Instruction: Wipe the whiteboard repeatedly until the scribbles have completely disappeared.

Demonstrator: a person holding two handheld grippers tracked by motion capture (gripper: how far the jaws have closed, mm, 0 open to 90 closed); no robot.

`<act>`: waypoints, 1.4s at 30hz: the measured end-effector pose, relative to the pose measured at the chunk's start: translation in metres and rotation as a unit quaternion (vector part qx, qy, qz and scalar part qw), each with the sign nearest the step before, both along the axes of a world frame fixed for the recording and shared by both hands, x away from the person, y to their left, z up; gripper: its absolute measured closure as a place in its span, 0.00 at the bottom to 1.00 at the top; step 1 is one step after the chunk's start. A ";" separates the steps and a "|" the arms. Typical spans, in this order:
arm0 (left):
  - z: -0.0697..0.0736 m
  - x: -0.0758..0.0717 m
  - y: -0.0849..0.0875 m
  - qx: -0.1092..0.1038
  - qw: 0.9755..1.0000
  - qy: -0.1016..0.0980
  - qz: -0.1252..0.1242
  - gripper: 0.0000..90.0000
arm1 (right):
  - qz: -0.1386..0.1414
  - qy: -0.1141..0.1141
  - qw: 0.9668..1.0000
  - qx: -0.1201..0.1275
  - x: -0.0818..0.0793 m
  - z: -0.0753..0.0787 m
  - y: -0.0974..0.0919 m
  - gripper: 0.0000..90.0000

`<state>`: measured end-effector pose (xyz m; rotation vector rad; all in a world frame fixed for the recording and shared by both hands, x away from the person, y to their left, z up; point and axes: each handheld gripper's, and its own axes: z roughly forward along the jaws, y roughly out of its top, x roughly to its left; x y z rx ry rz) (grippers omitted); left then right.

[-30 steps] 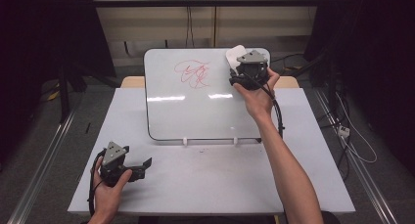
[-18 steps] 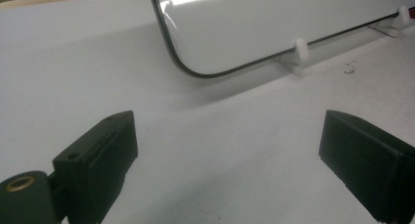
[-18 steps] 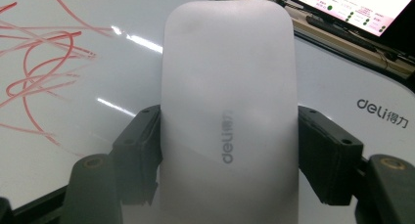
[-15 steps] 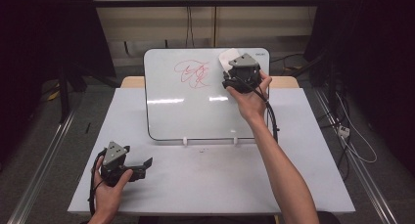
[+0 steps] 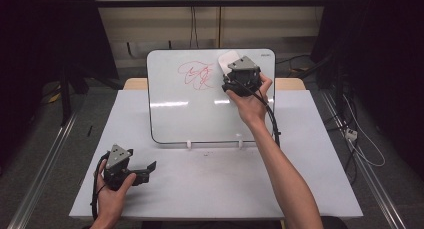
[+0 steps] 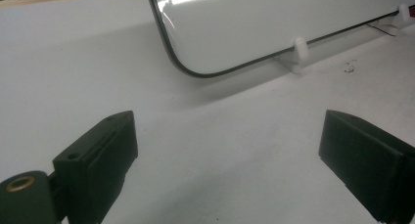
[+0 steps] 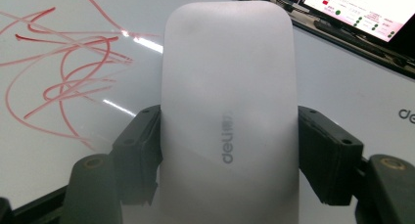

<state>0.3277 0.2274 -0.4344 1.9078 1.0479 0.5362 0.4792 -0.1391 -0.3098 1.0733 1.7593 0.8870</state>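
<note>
A whiteboard (image 5: 185, 119) leans upright on two small white feet at the back of the table, with a red scribble (image 5: 196, 74) near its top. My right gripper (image 5: 232, 78) is shut on a white eraser (image 5: 228, 62) and holds it against the board's upper right, just right of the scribble. In the right gripper view the eraser (image 7: 229, 111) sits clamped between both jaws, with the scribble (image 7: 58, 77) to its left. My left gripper (image 5: 148, 170) rests low at the table's front left, open with nothing between its jaws (image 6: 225, 155).
The white table (image 5: 210, 189) spreads out in front of the board. One board foot (image 6: 299, 50) and the board's lower corner appear in the left gripper view. A black cable (image 5: 272, 121) trails from the right gripper down along the forearm. Dark curtains flank both sides.
The right gripper has carried the eraser leftward along the top of the board, closer to the red scribble. The left gripper has stayed where it was.
</note>
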 end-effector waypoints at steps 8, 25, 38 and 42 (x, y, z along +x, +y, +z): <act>0.000 0.000 -0.001 0.001 1.000 0.000 -0.001 0.08 | 0.002 0.001 1.000 -0.002 0.000 -0.001 0.004 0.35; 0.000 0.000 0.000 0.002 1.000 0.000 -0.001 0.08 | 0.021 -0.001 1.000 -0.013 0.001 -0.003 0.026 0.35; 0.000 0.000 0.000 -0.001 1.000 -0.001 0.000 0.08 | 0.036 -0.003 0.999 -0.024 0.000 -0.007 0.046 0.35; 0.001 0.000 0.000 0.003 1.000 -0.001 -0.002 0.08 | 0.040 -0.002 0.999 -0.024 -0.001 -0.008 0.050 0.35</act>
